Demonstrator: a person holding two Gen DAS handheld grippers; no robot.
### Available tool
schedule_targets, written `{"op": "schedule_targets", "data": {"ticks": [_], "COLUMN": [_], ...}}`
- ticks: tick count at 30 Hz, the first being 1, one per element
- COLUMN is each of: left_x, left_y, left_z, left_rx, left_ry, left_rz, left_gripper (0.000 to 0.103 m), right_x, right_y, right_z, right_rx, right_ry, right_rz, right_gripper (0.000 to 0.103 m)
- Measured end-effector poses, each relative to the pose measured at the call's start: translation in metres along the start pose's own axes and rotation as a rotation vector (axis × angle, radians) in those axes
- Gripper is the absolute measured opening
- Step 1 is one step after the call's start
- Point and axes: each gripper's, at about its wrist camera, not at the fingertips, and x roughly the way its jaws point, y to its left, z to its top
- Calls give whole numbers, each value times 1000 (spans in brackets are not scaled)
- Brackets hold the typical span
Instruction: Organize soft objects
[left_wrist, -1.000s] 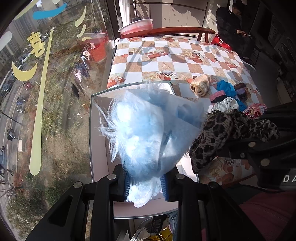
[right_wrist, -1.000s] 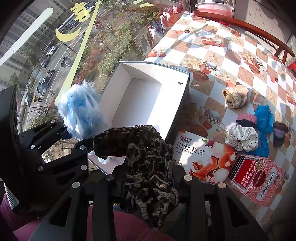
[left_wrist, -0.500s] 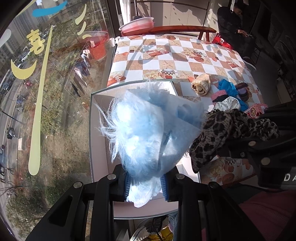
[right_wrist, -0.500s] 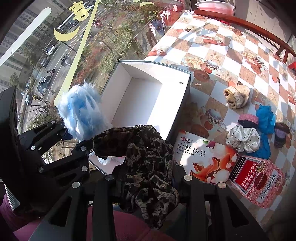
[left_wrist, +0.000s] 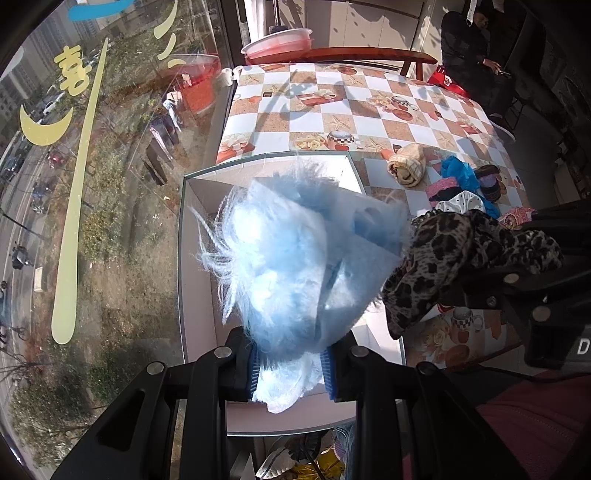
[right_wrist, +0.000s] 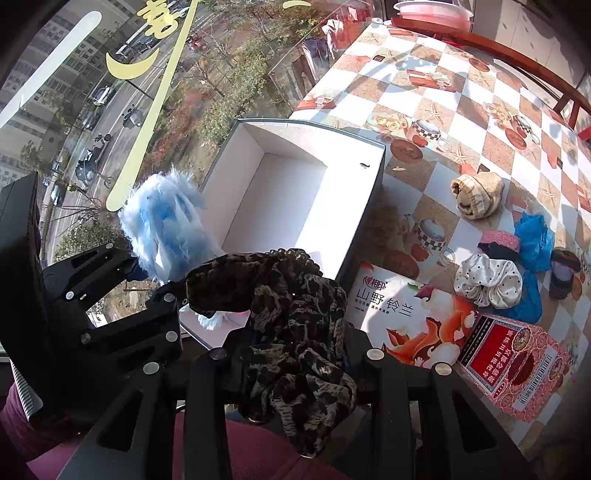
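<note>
My left gripper (left_wrist: 291, 373) is shut on a fluffy light-blue soft piece (left_wrist: 295, 258), held above the near end of an open white box (left_wrist: 195, 258). It also shows in the right wrist view (right_wrist: 166, 225). My right gripper (right_wrist: 291, 354) is shut on a leopard-print cloth (right_wrist: 291, 314), held just right of the blue piece, near the box's (right_wrist: 280, 192) front right corner. The cloth also shows in the left wrist view (left_wrist: 454, 254). The box inside looks bare where visible.
On the checkered table (right_wrist: 443, 99) lie a beige rolled cloth (right_wrist: 476, 194), a polka-dot scrunchie (right_wrist: 487, 282), a pink band (right_wrist: 498, 242), blue cloth (right_wrist: 532, 240), a dark small item (right_wrist: 563, 273) and two printed cartons (right_wrist: 410, 317). A window runs along the left.
</note>
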Motion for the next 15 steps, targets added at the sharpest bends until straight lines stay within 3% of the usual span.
{"op": "schedule_targets", "data": {"ticks": [15], "left_x": [18], "left_y": [12], "left_z": [-5], "left_rx": [-71], "left_ry": [56], "left_rz": [17], "left_gripper": [30], "right_x": [10], "right_y": [9], "right_z": [13], "right_rx": [-48], "right_ry": [12], "right_rz": [-5], "right_gripper": [36]}}
